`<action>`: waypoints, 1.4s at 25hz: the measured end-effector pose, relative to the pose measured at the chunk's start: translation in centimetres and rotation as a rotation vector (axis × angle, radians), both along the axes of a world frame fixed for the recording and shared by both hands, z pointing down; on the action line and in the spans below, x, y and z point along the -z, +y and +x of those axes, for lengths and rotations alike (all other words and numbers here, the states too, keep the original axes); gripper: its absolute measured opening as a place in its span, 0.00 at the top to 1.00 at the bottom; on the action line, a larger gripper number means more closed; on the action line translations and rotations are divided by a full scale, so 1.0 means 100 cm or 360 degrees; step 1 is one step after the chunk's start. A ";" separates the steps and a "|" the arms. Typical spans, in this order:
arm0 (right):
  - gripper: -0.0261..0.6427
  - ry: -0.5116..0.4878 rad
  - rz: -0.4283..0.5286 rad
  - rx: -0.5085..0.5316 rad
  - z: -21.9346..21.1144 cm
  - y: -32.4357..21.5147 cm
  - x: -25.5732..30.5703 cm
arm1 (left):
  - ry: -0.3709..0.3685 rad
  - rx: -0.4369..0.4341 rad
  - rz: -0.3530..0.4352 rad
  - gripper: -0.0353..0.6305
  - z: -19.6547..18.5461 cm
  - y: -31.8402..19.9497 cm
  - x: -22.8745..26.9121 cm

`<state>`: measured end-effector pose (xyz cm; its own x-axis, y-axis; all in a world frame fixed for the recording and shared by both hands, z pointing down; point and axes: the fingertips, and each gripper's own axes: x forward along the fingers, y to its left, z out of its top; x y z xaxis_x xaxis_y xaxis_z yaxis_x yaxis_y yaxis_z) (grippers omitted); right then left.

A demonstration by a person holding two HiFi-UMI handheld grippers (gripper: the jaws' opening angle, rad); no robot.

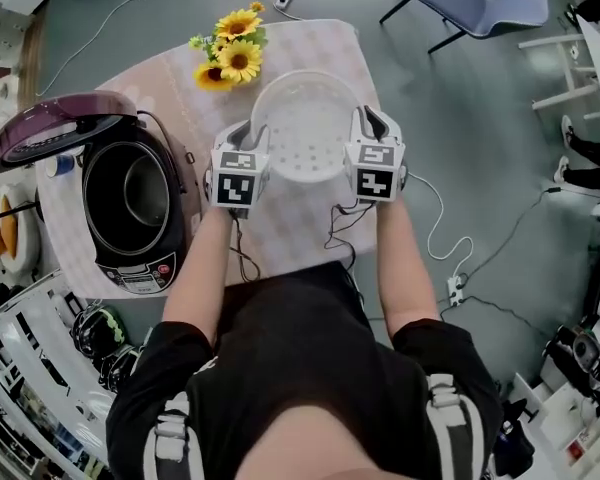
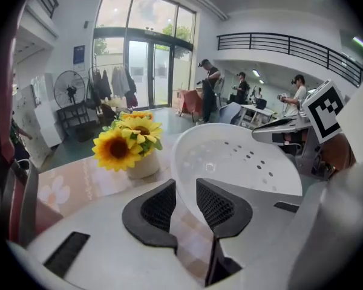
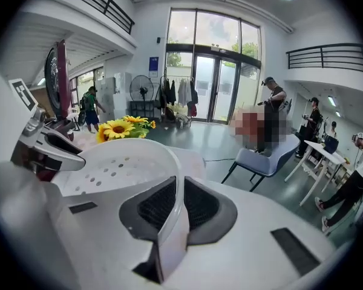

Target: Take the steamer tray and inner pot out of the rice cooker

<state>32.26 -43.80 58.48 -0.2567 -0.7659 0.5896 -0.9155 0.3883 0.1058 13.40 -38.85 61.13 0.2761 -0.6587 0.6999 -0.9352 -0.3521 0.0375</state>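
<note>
The white perforated steamer tray [image 1: 305, 128] hangs between both grippers, over the tablecloth to the right of the rice cooker [image 1: 130, 258]. My left gripper [image 1: 242, 131] is shut on the tray's left rim, which runs between its black pads [image 2: 160, 207]. My right gripper [image 1: 366, 120] pinches the right rim. In the left gripper view the tray [image 2: 242, 162] fills the middle ahead of the left gripper [image 2: 186, 204]. The right gripper view shows the tray [image 3: 121, 162] clamped in the right gripper [image 3: 179, 204]. The cooker's purple lid [image 1: 55, 128] stands open, with the inner pot [image 1: 145, 193] inside.
A small vase of sunflowers [image 1: 230, 53] stands just beyond the tray at the table's far edge. The patterned tablecloth [image 1: 300, 228] covers the table. Cables and a power strip [image 1: 456, 288] lie on the floor to the right. A blue chair [image 1: 485, 3] stands farther off.
</note>
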 end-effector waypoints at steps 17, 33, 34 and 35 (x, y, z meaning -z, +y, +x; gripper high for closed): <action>0.90 -0.0103 -0.0109 -0.0024 -0.012 -0.042 -0.069 | -0.0030 0.0121 -0.0068 0.82 -0.015 -0.043 -0.065; 0.90 -0.0024 -0.0254 -0.0001 -0.013 -0.034 -0.110 | -0.0165 0.0045 -0.0106 0.80 -0.017 -0.035 -0.098; 0.90 -0.0030 -0.0266 -0.0015 -0.013 -0.034 -0.111 | -0.0212 0.0004 -0.0098 0.79 -0.016 -0.035 -0.098; 0.90 -0.0046 -0.0271 -0.0034 -0.012 -0.035 -0.110 | -0.0262 -0.0033 -0.0089 0.77 -0.016 -0.034 -0.097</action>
<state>31.01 -47.26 69.44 -0.2604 -0.6609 0.7039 -0.9253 0.3789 0.0134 11.82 -42.26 70.86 0.1678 -0.6127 0.7723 -0.9228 -0.3733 -0.0956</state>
